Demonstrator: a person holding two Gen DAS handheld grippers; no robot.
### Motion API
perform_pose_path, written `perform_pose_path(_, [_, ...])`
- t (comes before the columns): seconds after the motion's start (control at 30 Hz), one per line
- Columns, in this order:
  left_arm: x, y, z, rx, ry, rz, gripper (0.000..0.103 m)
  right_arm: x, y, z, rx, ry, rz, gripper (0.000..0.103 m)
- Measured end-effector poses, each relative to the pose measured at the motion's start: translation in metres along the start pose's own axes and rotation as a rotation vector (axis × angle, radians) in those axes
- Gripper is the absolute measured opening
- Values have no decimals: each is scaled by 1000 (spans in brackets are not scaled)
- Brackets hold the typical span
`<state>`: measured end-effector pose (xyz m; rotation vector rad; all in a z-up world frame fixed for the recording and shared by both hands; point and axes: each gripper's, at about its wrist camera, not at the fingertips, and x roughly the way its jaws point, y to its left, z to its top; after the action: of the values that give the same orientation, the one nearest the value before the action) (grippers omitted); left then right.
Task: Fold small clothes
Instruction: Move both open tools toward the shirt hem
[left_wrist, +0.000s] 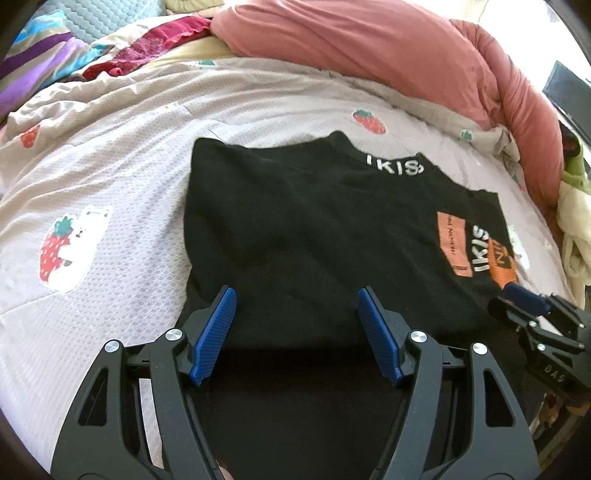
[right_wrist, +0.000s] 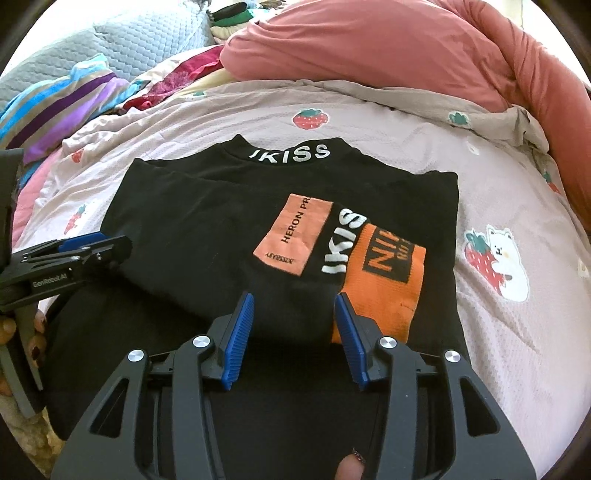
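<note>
In the right wrist view, striped purple-and-blue fabric (right_wrist: 55, 107) lay bunched at the upper left, with a grey quilted pillow (right_wrist: 147, 40) beside it. Low at the left edge the left gripper (right_wrist: 92, 243) reached in side-on over the garment's near left edge; its own camera showed its blue pads (left_wrist: 218, 332) spread wide apart with nothing between them, hovering over black cloth. At centre frame the black shirt (right_wrist: 192, 221) lay flat on the pale strawberry-print quilt (right_wrist: 517, 177), sides already folded in, its collar with white lettering (right_wrist: 288, 153) pointing toward the top of the frame. A peach label patch (right_wrist: 295, 232) and an orange cuff (right_wrist: 384, 280) sat on its right half. At bottom centre the right gripper (right_wrist: 293, 321) stood with jaws parted, holding nothing, one blue pad (right_wrist: 347, 328) against the cuff's near edge. A salmon-pink duvet (right_wrist: 406, 48) was heaped across the upper right.
</note>
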<state>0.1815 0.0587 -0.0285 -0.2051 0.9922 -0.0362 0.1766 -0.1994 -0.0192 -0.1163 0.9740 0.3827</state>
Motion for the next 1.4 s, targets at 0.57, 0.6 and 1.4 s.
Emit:
perform_pose_path(0.57, [-51, 9, -12, -40, -84, 36, 84, -39, -3, -2, 44, -82, 5, 77])
perform_pose_path(0.6, [-55, 9, -13, -42, -90, 41, 87, -43, -5, -3, 51, -90, 3, 79])
perform_pose_path(1.4, [-114, 20, -75, -57, -127, 84, 93, -104, -24, -51, 61, -165, -11, 86])
